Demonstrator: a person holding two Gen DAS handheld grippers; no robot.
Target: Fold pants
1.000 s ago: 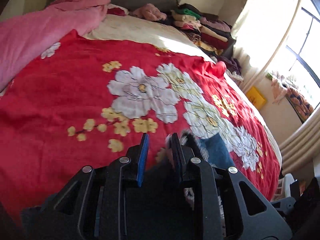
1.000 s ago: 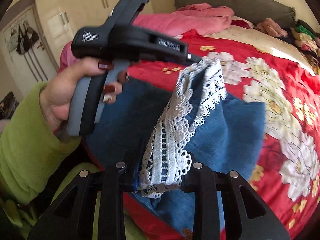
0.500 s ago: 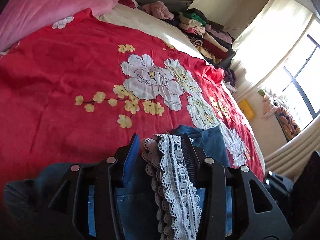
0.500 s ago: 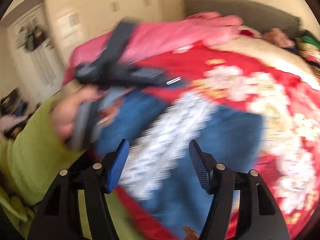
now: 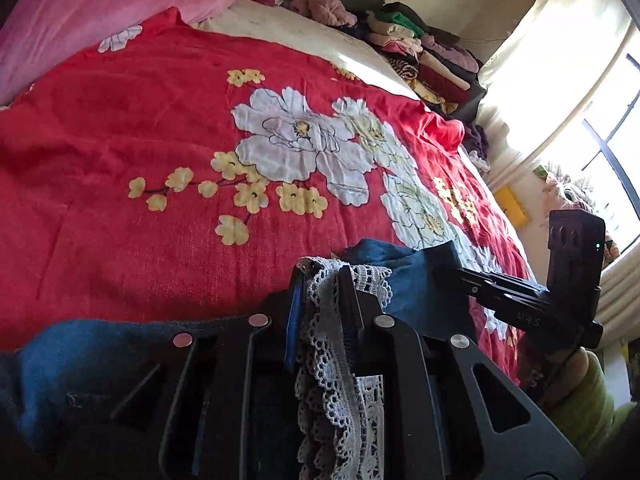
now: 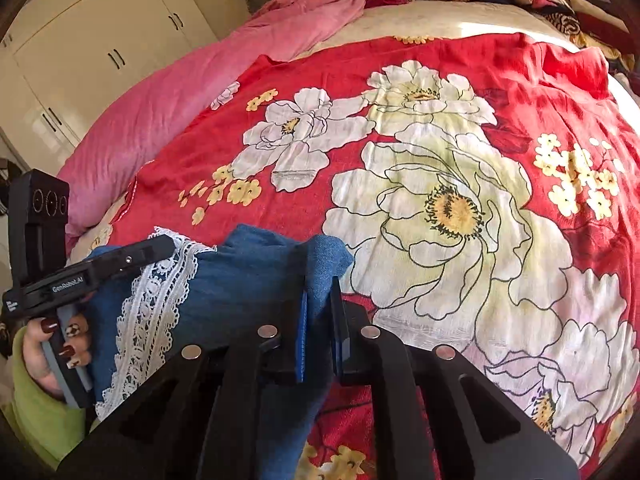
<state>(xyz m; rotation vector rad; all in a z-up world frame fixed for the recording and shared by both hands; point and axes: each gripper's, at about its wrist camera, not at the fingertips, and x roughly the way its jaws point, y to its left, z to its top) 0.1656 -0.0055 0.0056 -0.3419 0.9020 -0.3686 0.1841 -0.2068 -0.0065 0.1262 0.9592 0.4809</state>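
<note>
The pants are blue denim [image 6: 248, 276] with a white lace hem [image 6: 152, 312]. They hang bunched between both grippers over the near edge of the bed. My left gripper [image 5: 322, 280] is shut on the lace hem [image 5: 332, 380]; it also shows in the right wrist view [image 6: 160, 246]. My right gripper [image 6: 320, 284] is shut on a plain denim edge; it also shows in the left wrist view [image 5: 452, 264]. More denim [image 5: 80, 360] lies under the left gripper.
A red bedspread with big white flowers [image 6: 440, 200] covers the bed. A pink quilt [image 6: 200, 92] lies bunched along the far left. A stack of folded clothes [image 5: 420, 56] stands at the bed's far corner. A window with curtains [image 5: 580, 92] is on the right.
My right gripper let go of the lace hem, opened, then shut on a plain denim edge. My left gripper closed on the lace hem. Both moved apart.
</note>
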